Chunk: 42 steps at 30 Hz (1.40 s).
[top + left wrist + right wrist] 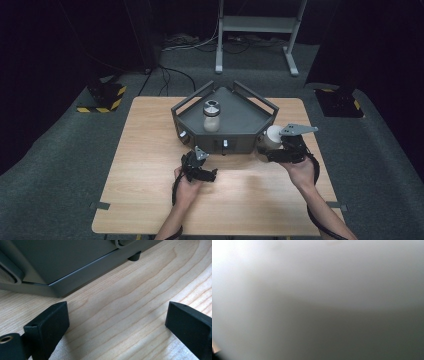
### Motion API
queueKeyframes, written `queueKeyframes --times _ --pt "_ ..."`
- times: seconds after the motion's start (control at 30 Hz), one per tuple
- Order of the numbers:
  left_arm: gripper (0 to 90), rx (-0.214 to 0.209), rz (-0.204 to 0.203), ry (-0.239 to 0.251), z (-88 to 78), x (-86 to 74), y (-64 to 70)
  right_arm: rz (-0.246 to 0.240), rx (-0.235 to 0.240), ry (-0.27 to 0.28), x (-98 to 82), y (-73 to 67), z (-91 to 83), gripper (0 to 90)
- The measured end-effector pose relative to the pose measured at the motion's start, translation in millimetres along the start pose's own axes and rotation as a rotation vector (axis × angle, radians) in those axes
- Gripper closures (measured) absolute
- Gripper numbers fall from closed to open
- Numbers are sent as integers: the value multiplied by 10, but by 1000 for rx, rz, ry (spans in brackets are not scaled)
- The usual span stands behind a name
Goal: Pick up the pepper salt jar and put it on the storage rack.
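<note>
A grey tray (246,119) with raised handles stands at the back middle of the wooden table (150,150). Inside it a pale jar with a dark lid (212,116) stands upright. My right gripper (265,149) hovers by the tray's front right corner, shut on a second whitish jar (272,135). That jar's blurred pale surface (318,300) sits right up against the right gripper view's camera. My left gripper (213,174) rests low over the table in front of the tray. The left gripper (117,320) has its jaws wide open, with bare wood between them and the tray's wall (75,262) just beyond.
The tray's small foot (134,257) rests on the wood. Dark carpet surrounds the table, with a white stand (257,25) and cables behind it. Black-and-yellow striped floor blocks (102,97) lie off the back left corner.
</note>
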<state>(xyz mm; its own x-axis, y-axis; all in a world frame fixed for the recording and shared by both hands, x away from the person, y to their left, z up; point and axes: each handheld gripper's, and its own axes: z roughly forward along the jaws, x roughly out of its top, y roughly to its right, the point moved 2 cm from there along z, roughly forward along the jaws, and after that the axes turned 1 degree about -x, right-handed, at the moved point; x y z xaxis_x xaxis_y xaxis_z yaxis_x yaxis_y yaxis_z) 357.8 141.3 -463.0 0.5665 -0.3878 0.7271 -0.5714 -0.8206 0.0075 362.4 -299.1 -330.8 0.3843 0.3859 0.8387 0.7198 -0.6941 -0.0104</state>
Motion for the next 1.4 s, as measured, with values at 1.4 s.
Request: queueKeyframes --times 1.4 --pt "56 1 2 2 -1 -3 2 -67 28 -48 999 9 343 310"
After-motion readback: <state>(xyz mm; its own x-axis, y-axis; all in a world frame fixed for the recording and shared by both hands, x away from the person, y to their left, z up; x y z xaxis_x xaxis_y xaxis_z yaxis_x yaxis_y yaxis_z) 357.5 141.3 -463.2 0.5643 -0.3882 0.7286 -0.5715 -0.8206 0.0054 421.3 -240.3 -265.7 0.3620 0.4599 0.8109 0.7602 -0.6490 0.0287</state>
